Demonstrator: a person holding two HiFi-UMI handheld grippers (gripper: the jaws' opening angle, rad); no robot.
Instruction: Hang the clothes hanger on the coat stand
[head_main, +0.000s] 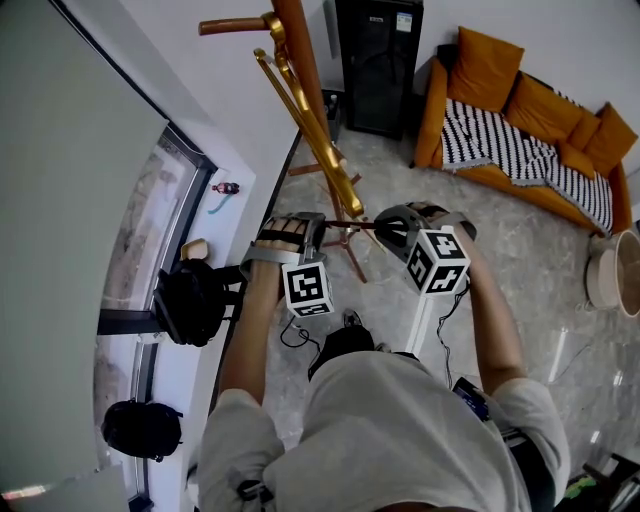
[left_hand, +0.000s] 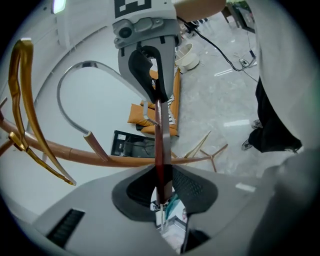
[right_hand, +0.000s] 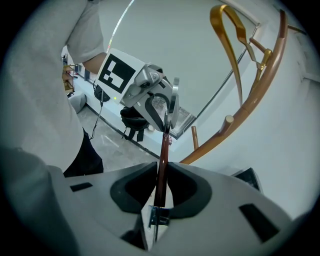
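Note:
A dark red wooden clothes hanger (head_main: 358, 225) lies level between my two grippers, in front of my chest. My left gripper (head_main: 318, 224) is shut on one end; its pads clamp the bar (left_hand: 160, 150) in the left gripper view. My right gripper (head_main: 398, 226) is shut on the other end (right_hand: 163, 160). Each gripper view shows the other gripper facing it along the bar: the right one (left_hand: 159, 97) and the left one (right_hand: 167, 112). The brown wooden coat stand (head_main: 298, 55), with golden curved arms (head_main: 300, 110), rises just beyond the grippers. One of its pegs (right_hand: 228, 120) sticks out close by.
A window and white sill (head_main: 215, 210) run along the left, with two black backpacks (head_main: 190, 300) (head_main: 140, 428) below. A black cabinet (head_main: 378, 60) and an orange sofa with a striped blanket (head_main: 520, 130) stand farther back. A round basket (head_main: 610, 270) sits at the right. Cables lie on the floor.

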